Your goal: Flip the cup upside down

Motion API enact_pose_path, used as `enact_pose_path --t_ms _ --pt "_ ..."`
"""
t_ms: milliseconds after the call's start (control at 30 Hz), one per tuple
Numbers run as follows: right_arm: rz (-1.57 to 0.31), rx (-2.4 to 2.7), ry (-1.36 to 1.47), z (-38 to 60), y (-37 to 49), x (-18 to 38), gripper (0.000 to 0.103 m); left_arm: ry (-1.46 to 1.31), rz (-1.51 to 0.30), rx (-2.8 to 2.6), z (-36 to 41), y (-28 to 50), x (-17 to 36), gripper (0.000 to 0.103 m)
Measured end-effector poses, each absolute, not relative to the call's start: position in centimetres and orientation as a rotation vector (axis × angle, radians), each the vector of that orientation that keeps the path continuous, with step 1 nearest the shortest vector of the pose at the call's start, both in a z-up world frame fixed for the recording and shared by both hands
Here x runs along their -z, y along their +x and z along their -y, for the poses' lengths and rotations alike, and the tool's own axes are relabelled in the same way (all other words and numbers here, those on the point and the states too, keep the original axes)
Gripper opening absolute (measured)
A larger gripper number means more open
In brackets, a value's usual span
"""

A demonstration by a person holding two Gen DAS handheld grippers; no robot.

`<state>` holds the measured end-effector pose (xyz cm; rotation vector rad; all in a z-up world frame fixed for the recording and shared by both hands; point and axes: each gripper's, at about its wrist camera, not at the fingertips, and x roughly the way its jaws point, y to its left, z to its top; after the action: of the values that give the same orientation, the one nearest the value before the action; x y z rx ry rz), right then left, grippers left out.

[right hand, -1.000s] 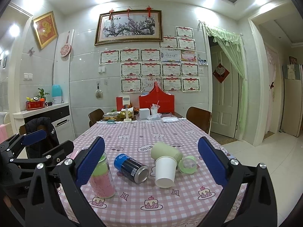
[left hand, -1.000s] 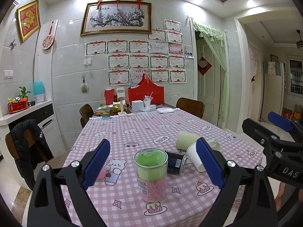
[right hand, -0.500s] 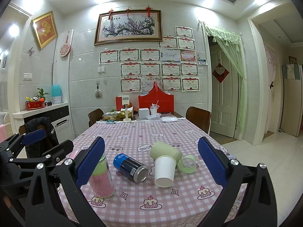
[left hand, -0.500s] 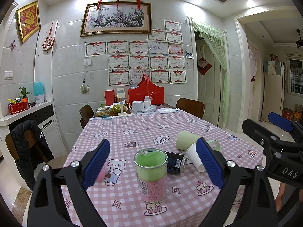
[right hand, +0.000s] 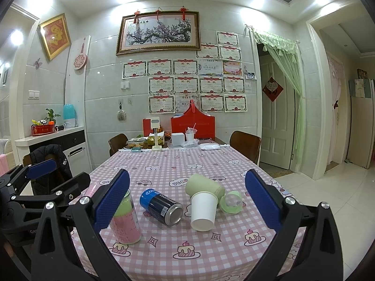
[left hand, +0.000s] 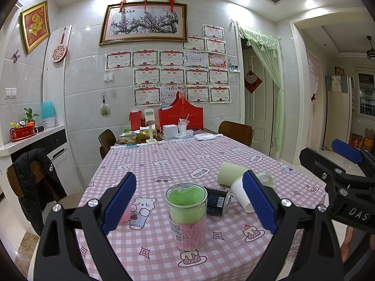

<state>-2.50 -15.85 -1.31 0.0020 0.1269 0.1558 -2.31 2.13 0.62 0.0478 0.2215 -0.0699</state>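
A white paper cup (right hand: 203, 210) lies on its side on the pink checked tablecloth (right hand: 178, 166), mouth toward me; it also shows in the left wrist view (left hand: 240, 195). A pale green cup (right hand: 203, 186) lies on its side just behind it, also in the left wrist view (left hand: 230, 172). My right gripper (right hand: 187, 206) is open and empty, above the table's near edge, with the white cup between its fingers' lines of sight. My left gripper (left hand: 188, 202) is open and empty, facing a clear jar (left hand: 186, 215).
The jar with green and pink filling (right hand: 125, 220) stands upright at the near left. A dark blue can (right hand: 161, 206) lies on its side between jar and cups. A small green lid-like piece (right hand: 231, 202) lies right of the cups. Boxes and a red bag (right hand: 193, 124) crowd the far end. Chairs flank the table.
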Motion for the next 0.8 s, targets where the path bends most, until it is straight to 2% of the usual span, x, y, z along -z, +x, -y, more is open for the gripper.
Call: enact_pose_path --t_ms 800 --pt "-0.134 -0.156 0.001 15.92 -2.34 1.47 0.095 0.054 -0.227 0.064 -2.36 -2.29 -0.46 0.091"
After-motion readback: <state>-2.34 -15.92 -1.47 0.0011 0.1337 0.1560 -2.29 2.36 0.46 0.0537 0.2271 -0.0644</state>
